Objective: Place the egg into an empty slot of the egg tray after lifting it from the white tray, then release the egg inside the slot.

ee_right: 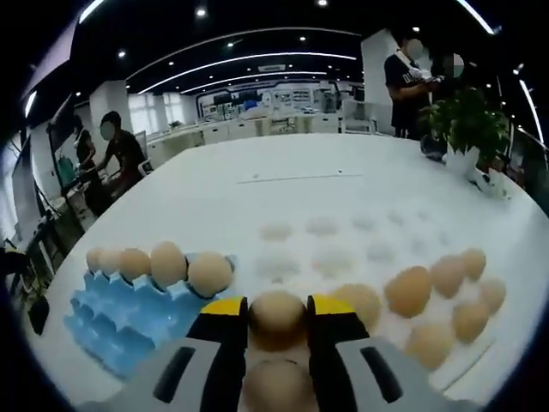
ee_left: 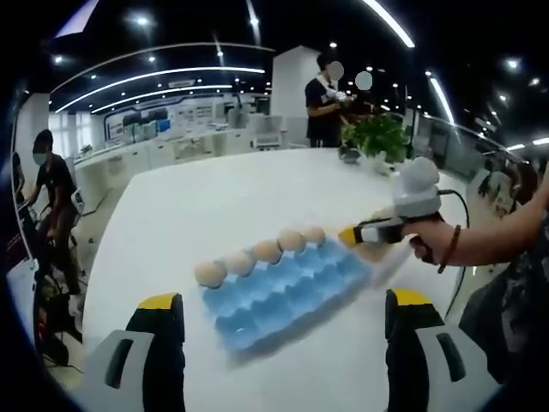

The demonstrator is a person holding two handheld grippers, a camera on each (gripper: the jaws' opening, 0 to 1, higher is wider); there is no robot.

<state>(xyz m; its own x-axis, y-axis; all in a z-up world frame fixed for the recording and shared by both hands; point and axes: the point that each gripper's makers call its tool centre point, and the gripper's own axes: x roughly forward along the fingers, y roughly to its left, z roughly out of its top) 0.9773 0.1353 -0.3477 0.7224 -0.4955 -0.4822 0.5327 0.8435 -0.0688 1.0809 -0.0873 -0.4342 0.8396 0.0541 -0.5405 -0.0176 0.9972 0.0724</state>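
While the left gripper hangs wide open and empty above the blue moulded egg tray, the right gripper clamps a brown egg over the white tray on the white tabletop.

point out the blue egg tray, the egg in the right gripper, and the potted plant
blue egg tray (ee_left: 287, 296), left gripper view, on its empty middle cells
egg (ee_right: 277, 316), right gripper view, on its shell between the two yellow-tipped jaws
potted plant (ee_right: 467, 120), right gripper view, on its green leaves

Tongs: grey jaws, yellow tips, black pads. Beaded bracelet on wrist.
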